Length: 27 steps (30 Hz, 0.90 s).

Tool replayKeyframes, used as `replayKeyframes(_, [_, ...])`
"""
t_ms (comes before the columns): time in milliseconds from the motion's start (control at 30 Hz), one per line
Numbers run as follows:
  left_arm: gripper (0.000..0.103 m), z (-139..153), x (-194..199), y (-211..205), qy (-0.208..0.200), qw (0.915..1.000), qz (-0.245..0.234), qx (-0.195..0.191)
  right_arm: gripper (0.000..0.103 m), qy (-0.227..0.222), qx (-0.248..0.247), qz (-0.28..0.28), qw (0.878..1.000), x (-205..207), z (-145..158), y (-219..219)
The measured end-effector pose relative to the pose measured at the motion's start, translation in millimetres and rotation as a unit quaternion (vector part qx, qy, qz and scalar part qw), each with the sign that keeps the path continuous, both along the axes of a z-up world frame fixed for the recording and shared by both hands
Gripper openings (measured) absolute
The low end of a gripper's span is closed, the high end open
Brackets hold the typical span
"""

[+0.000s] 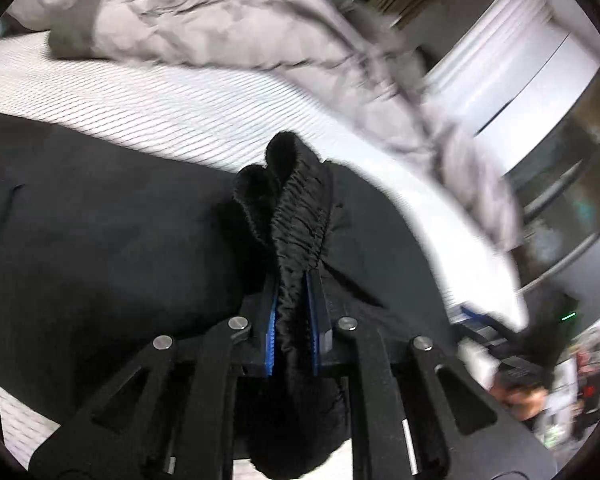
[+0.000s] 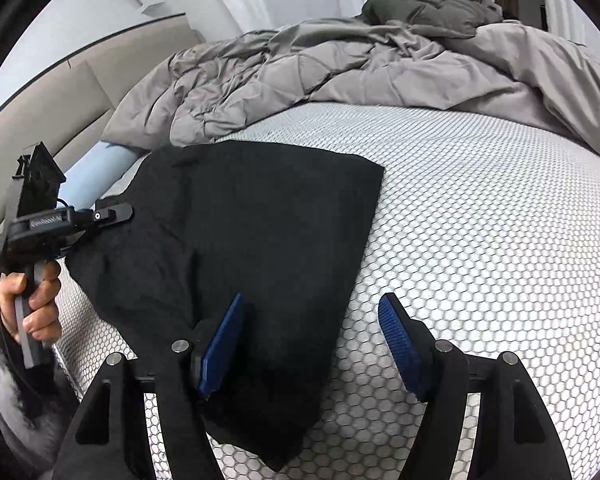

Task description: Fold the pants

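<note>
White mattress [image 2: 480, 240] with a honeycomb-patterned cover, filling most of both views. Rumpled grey comforter [image 2: 340, 64] heaped across the far side, touching the mattress surface. Beige upholstered bed frame [image 2: 40, 120] along the left edge in the right wrist view, a pale blue roll [image 2: 96, 172] wedged between it and the mattress.

Black pants [image 2: 252, 240] spread flat on the near part of the mattress, folded into a rough slab, one corner reaching the near edge below the right gripper. Gathered elastic waistband [image 1: 300, 216] bunched up and lifted off the flat cloth in the left wrist view.

Left gripper [image 1: 294, 320] clamped tight on that waistband, blue pads [image 1: 273, 320] pressing the fabric from both sides, almost fully closed. Seen from the right wrist view at the pants' left edge, held by a hand [image 2: 32, 300] wrapped round its handle.

Right gripper [image 2: 312, 336] spread wide, nothing between the blue pads [image 2: 222, 344]; left pad over the black cloth, right pad over bare mattress. Contact with the fabric: cannot tell.
</note>
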<state>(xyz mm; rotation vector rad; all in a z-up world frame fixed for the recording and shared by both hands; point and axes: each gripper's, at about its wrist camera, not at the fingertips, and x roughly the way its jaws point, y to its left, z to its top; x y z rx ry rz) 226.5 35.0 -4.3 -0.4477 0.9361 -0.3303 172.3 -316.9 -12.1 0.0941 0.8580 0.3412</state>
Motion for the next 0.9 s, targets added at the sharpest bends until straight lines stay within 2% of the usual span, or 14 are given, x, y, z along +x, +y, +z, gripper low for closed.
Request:
replayKeyframes(67, [0.015, -17, 5, 11, 0.029, 0.9995, 0.009, -0.008, 0.071, 0.015, 0.003, 0.008, 1.0, 2, -5, 4])
replayKeyframes(133, [0.019, -24, 4, 18, 0.032, 0.9993, 0.015, -0.01, 0.071, 0.03, -0.004, 0.01, 0.999, 3, -10, 6])
replayKeyframes(233, [0.02, -14, -2, 17, 0.018, 0.9997, 0.017, 0.007, 0.071, 0.047, 0.003, 0.017, 0.999, 0, -15, 3])
replayKeyframes(300, [0.025, -6, -8, 11, -0.001, 0.9995, 0.021, 0.024, 0.072, 0.058, 0.029, 0.032, 0.997, -7, -17, -2])
replayKeyframes(367, [0.034, 7, -18, 9, -0.027, 0.9988, 0.022, 0.036, 0.073, 0.069, 0.034, 0.048, 0.996, -13, -20, -3])
replayKeyframes(500, [0.044, 33, -34, 2, -0.059, 0.997, 0.017, 0.048, 0.073, 0.083, -0.056, 0.086, 0.991, -26, -35, 13])
replayKeyframes(533, [0.049, 37, -37, 2, -0.063, 0.9967, 0.015, 0.048, 0.073, 0.077, -0.069, 0.094, 0.99, -32, -34, 14])
replayKeyframes(600, [0.05, 42, -40, -9, -0.071, 0.9964, -0.003, 0.046, 0.074, 0.069, -0.069, 0.099, 0.99, -38, -27, 11])
replayKeyframes(667, [0.051, 40, -43, -30, -0.071, 0.996, -0.032, 0.043, 0.076, 0.049, -0.043, 0.096, 0.993, -43, -16, 5])
replayKeyframes(733, [0.051, 32, -41, -58, -0.06, 0.9953, -0.062, 0.043, 0.076, 0.053, 0.004, 0.086, 0.995, -38, -15, 1])
replayKeyframes(800, [0.051, 22, -38, -81, -0.045, 0.9955, -0.077, 0.032, 0.066, 0.089, 0.045, 0.075, 0.992, -30, -27, 0])
replayKeyframes(900, [0.051, 12, -29, -121, -0.02, 0.9933, -0.113, 0.014, 0.062, 0.121, 0.083, 0.078, 0.986, -30, -39, -1])
